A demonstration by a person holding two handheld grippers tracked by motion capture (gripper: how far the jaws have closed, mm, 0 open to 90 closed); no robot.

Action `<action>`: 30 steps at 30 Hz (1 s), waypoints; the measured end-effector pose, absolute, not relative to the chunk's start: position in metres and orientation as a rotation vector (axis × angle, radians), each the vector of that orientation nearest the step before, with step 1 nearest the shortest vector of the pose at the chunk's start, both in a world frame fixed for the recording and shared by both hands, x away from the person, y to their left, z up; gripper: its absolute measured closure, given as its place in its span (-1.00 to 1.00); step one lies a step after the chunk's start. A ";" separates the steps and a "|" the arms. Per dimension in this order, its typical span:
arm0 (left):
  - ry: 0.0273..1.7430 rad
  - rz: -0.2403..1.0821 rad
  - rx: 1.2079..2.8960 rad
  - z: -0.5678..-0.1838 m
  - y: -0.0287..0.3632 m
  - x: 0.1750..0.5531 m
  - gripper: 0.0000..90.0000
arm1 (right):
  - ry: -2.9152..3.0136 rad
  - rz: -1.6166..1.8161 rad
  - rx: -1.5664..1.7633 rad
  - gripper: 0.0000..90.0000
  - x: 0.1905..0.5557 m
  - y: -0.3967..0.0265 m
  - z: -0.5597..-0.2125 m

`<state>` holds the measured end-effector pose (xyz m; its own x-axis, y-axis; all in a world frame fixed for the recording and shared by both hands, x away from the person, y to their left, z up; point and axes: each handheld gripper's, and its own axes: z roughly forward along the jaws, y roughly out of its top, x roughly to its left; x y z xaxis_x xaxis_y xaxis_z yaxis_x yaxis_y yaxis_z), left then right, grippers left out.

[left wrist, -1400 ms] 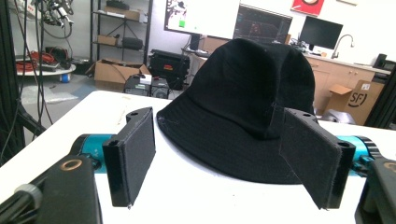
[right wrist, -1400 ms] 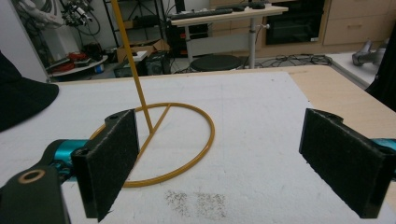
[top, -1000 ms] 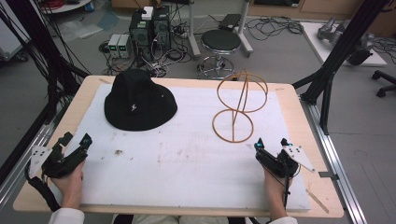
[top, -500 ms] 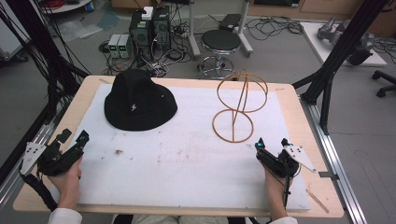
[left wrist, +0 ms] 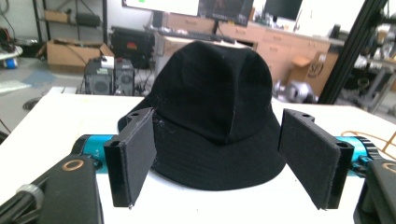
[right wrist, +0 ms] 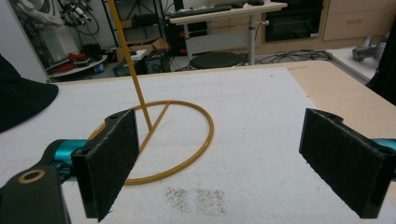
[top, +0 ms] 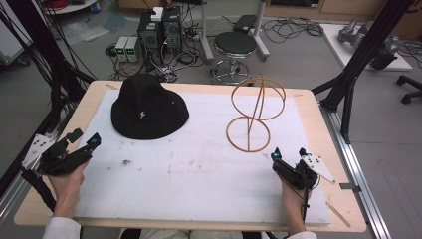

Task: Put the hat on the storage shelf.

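Note:
A black bucket hat sits crown up on the back left of the white mat. At the back right stands a gold wire hat stand, a ring base with an upright rod and a hoop on top. My left gripper is open near the mat's left edge and points at the hat, which lies just beyond the wide-apart jaws of the left gripper. My right gripper is open at the front right, just short of the stand's base ring. Nothing lies between the right gripper's jaws.
A white foam mat covers most of the wooden table. The hat's brim lies left of the stand. Black frame posts rise at the table's right side. A stool and computers stand on the floor beyond.
My left gripper has shifted slightly at the mat's left edge. The right gripper, hat and stand have not visibly moved.

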<state>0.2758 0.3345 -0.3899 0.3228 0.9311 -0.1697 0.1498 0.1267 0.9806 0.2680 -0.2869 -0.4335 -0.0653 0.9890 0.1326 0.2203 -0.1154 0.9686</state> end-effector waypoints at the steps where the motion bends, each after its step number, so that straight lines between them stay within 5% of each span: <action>1: 1.118 0.777 1.350 -0.386 0.332 0.281 -0.39 | 1.369 1.252 1.426 -0.75 0.268 -0.287 -0.434; 30: 1.173 0.750 1.465 -0.355 0.279 0.369 -0.49 | 1.376 1.250 1.414 -0.75 0.268 -0.285 -0.433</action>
